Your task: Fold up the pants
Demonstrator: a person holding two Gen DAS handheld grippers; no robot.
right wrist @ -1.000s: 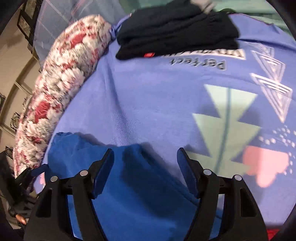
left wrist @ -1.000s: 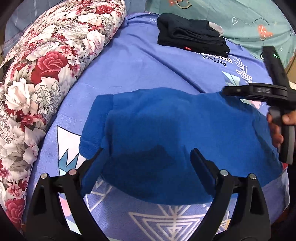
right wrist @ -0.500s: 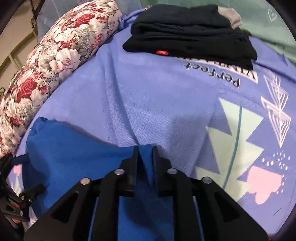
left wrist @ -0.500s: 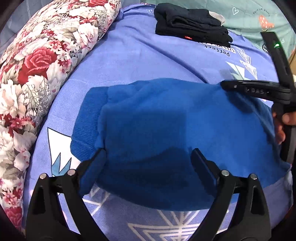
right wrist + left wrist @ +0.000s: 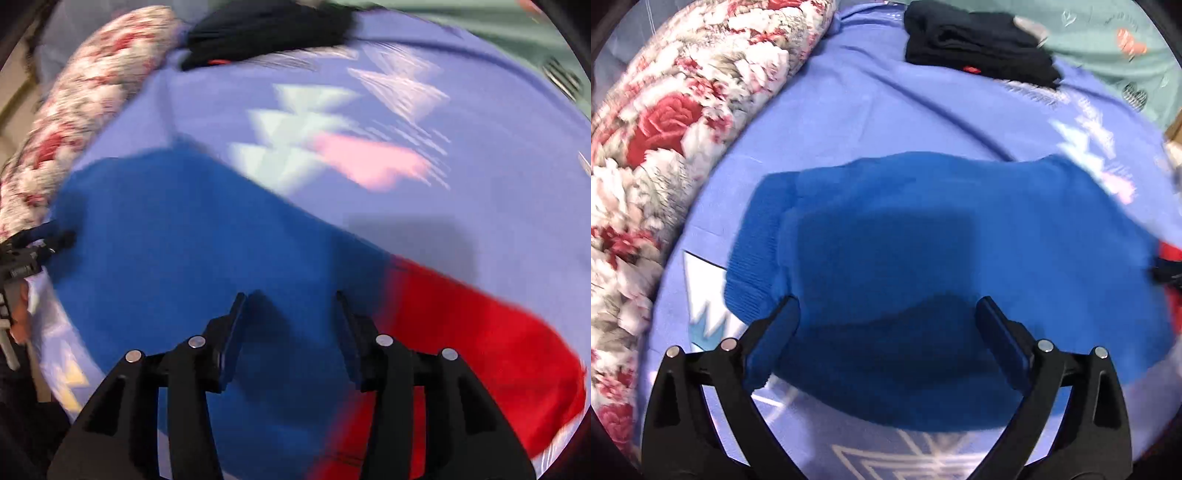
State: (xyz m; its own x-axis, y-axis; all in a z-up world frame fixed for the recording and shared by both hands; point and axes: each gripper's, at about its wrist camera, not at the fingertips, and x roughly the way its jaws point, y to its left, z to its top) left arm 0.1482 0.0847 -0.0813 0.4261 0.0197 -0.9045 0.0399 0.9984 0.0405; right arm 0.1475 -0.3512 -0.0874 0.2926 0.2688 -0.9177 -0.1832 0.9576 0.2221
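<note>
The blue pants [image 5: 923, 258] lie folded into a thick pad on the purple bedsheet [image 5: 871, 110]. A ribbed cuff sticks out at their left edge. In the right wrist view the pants [image 5: 192, 251] show a red section [image 5: 480, 339] at the right. My left gripper [image 5: 886, 317] is open, hovering over the near edge of the pants. My right gripper [image 5: 290, 310] is open and empty above the pants, near where blue meets red. The right wrist view is motion-blurred. The left gripper also shows at the left edge of the right wrist view [image 5: 33, 247].
A floral bolster pillow [image 5: 672, 122] runs along the left side of the bed. A folded black garment [image 5: 979, 51] lies at the far end of the sheet. A green patterned cloth [image 5: 1108, 44] lies beyond it at the right.
My right gripper was shut on the pants' far edge half a second ago; it has let go, opened and swung to the right. My left gripper stays open over the near edge.
</note>
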